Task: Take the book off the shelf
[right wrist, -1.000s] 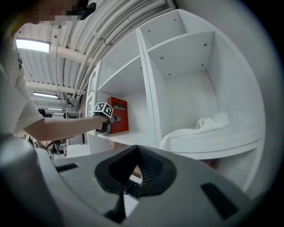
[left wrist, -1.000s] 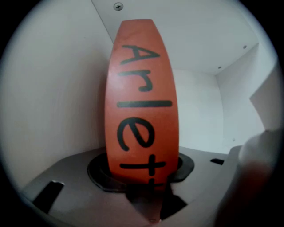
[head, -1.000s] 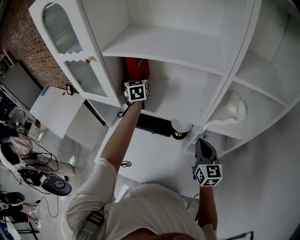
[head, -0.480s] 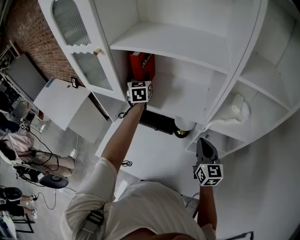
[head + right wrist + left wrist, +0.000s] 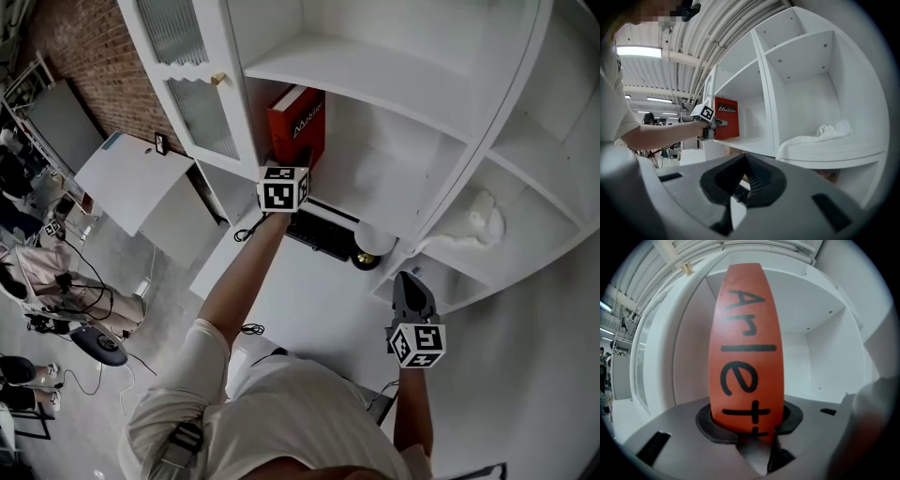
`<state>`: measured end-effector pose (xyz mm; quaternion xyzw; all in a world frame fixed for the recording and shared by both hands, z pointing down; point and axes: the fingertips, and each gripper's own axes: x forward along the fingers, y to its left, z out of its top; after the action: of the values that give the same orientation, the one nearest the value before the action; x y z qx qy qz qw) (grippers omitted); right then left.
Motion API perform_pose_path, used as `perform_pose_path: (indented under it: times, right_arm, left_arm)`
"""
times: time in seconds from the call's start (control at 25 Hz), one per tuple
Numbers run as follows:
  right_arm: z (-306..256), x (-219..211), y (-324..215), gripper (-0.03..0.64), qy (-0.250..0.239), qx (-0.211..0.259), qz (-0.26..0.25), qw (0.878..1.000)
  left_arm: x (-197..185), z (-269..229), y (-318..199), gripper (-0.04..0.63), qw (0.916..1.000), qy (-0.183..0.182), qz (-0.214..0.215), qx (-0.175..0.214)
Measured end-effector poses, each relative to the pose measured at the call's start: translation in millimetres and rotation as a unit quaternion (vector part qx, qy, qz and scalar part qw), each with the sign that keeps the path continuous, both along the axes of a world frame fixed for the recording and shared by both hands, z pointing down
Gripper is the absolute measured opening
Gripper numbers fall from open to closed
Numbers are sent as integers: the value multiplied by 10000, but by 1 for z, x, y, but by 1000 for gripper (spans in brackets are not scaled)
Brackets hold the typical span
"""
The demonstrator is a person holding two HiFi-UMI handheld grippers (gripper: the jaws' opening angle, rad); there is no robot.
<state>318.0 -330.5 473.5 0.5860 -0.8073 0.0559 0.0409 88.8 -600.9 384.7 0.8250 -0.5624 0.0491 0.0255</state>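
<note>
A red book [image 5: 298, 127] with black lettering on its spine stands upright at the left end of the middle shelf [image 5: 375, 187]. My left gripper [image 5: 294, 161] reaches up to it and is shut on the lower spine. In the left gripper view the spine [image 5: 745, 348] fills the gap between the jaws [image 5: 749, 420], and both pads press on it. The right gripper view shows the book [image 5: 726, 124] and the left gripper [image 5: 723, 123] from the side. My right gripper [image 5: 409, 279] hangs low at the right, shut and holding nothing [image 5: 743, 183].
A white cloth [image 5: 478, 220] lies in the right-hand compartment. Below the shelf are a dark keyboard [image 5: 319, 239] and a white globe lamp [image 5: 373, 246] on a white desk [image 5: 300, 309]. A glazed cabinet door [image 5: 192, 94] stands open at the left.
More of the red book shows below the upper shelf, and it now stands clear of the cabinet's left wall. My left gripper stays at its lower spine. The right gripper has hardly moved.
</note>
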Motion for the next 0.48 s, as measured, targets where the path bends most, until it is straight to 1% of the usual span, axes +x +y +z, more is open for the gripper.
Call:
perform_pose_path:
  times: [0.32, 0.48]
  right_arm:
    - [-2, -10, -8, 2, 139, 63, -341, 9993]
    - [-3, -14, -16, 2, 93, 76, -438, 9990]
  left_arm:
    - [-15, -5, 54, 149, 9998, 129, 20, 166]
    - [-27, -4, 75, 149, 9997, 132, -6, 208]
